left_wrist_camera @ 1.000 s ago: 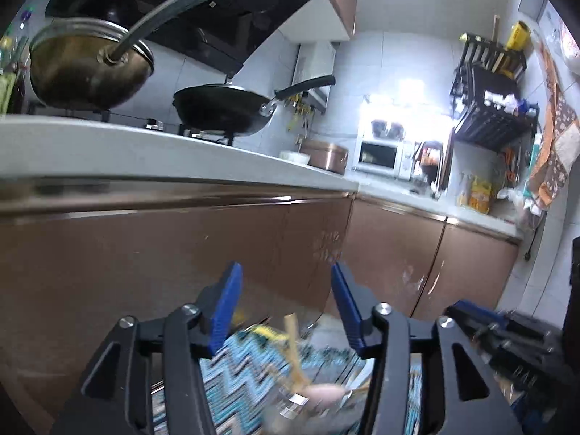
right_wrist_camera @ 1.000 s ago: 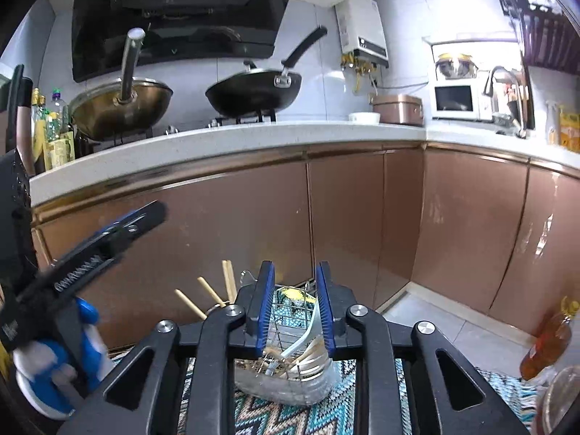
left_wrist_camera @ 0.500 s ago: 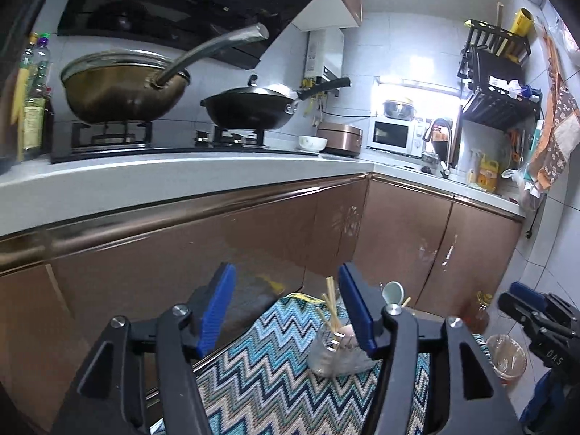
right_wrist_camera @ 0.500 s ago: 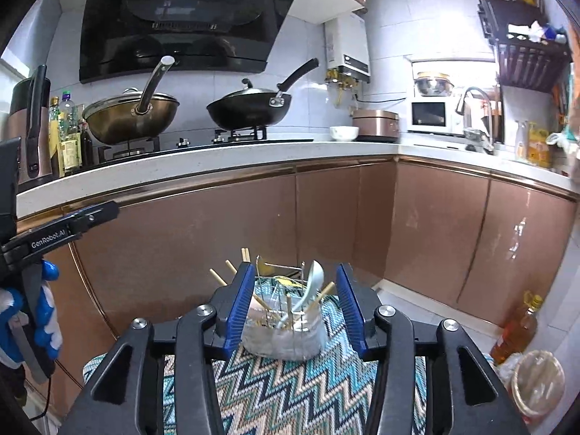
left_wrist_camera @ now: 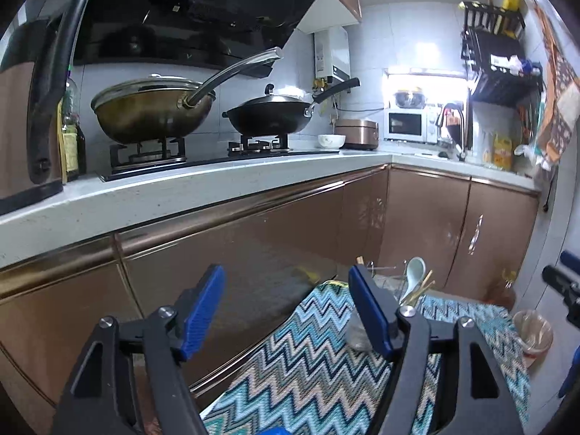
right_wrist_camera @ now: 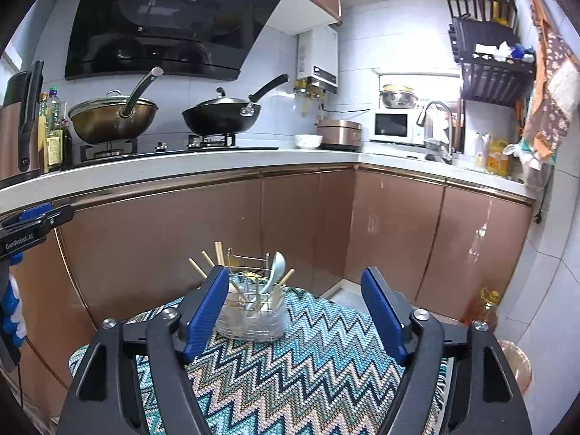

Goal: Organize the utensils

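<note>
Left gripper (left_wrist_camera: pixel 286 311) spread wide, empty — right gripper (right_wrist_camera: pixel 295 313) spread wide, empty, clear of utensil holder (right_wrist_camera: pixel 250 311) on zigzag mat (right_wrist_camera: pixel 290 369).

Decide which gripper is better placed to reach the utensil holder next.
Right. The right gripper is open and faces the utensil holder nearly head-on; from the left gripper the holder sits off to the side.

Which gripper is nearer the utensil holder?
Hard to call; maybe right. The right gripper faces the utensil holder head-on, clear of it. The left gripper sits apart, holder past its right finger. Both open.
</note>
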Demonstrator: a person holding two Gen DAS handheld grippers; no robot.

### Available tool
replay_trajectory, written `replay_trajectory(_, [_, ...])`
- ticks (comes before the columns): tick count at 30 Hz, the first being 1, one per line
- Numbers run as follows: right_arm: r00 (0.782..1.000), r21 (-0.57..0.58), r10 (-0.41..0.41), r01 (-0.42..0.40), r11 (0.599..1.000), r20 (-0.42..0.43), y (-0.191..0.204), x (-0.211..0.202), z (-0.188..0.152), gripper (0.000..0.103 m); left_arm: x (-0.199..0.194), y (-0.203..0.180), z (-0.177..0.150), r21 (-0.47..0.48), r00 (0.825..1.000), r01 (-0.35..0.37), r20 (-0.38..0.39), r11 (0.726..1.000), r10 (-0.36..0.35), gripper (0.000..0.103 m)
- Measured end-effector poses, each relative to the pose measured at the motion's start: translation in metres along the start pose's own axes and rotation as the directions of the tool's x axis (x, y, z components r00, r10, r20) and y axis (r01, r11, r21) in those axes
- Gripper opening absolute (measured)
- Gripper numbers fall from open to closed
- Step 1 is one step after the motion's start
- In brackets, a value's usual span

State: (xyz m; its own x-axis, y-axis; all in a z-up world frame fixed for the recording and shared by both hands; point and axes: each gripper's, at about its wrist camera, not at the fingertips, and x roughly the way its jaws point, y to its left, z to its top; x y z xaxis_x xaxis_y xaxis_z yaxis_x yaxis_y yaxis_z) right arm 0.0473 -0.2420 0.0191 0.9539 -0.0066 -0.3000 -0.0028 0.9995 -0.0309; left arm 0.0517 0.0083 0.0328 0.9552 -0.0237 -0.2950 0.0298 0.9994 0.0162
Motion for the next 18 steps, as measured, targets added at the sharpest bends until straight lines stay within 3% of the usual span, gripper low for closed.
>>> replay_trajectory(9, [0.998, 0.059, -0.067, 0.067, 0.996, 0.001, -0.019, -0.01, -0.002, 0.095, -0.011, 0.001, -0.007, -0.011, 0.999, -0.023, 0.031, 1.0, 0.023, 0.07])
replay_trajectory(18, [0.993, 0.1, -0.116, 0.118, 0.988, -0.022, -0.034, -0.008, -0.008, 0.101, -0.01, 0.0, -0.011, 0.008, 0.998, -0.047, 0.034, 0.999, 0.046, 0.07])
